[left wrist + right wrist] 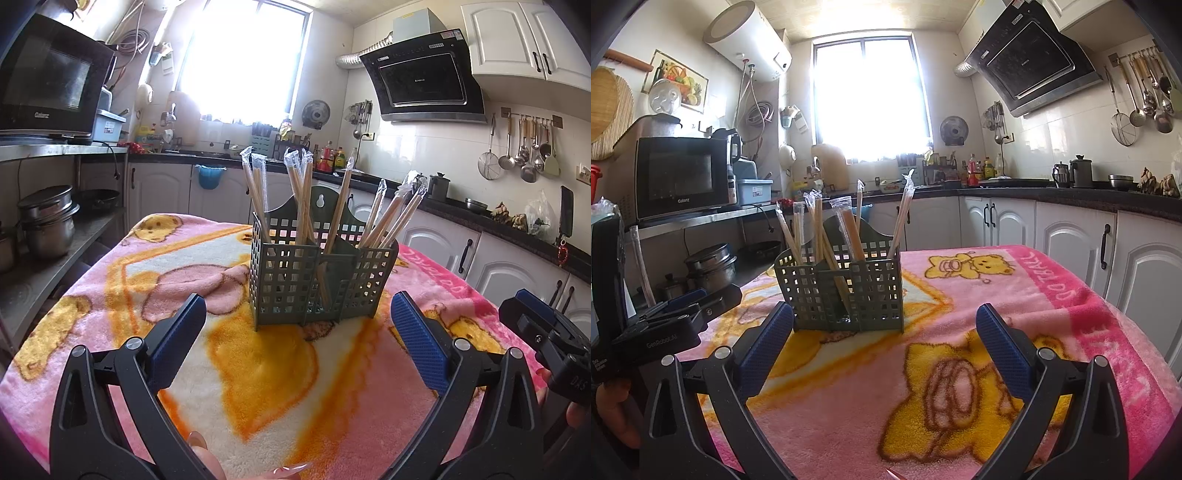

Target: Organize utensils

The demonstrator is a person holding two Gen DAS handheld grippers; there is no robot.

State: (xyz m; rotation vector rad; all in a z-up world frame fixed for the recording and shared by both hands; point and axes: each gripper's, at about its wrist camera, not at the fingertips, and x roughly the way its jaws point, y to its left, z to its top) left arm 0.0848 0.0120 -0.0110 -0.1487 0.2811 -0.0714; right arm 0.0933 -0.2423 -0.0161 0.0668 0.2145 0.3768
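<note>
A grey-green perforated utensil holder point(321, 280) stands upright on a pink bear-print blanket point(258, 369). Several plastic-wrapped chopstick pairs point(303, 195) stand spread over its compartments. My left gripper point(295, 321) is open and empty, just short of the holder, with the holder between and beyond its blue pads. In the right wrist view the holder point(842, 291) sits ahead and left of my right gripper point(882, 325), which is open and empty over the blanket point(923, 387). The left gripper's body point(665, 325) shows at that view's left edge.
White cabinets point(1071, 243) and a dark countertop run along the right and back. A steel shelf with pots point(48, 221) and a microwave point(48, 81) stands at the left. Ladles hang on the right wall point(524, 155). The right gripper's body point(546, 339) shows at the right.
</note>
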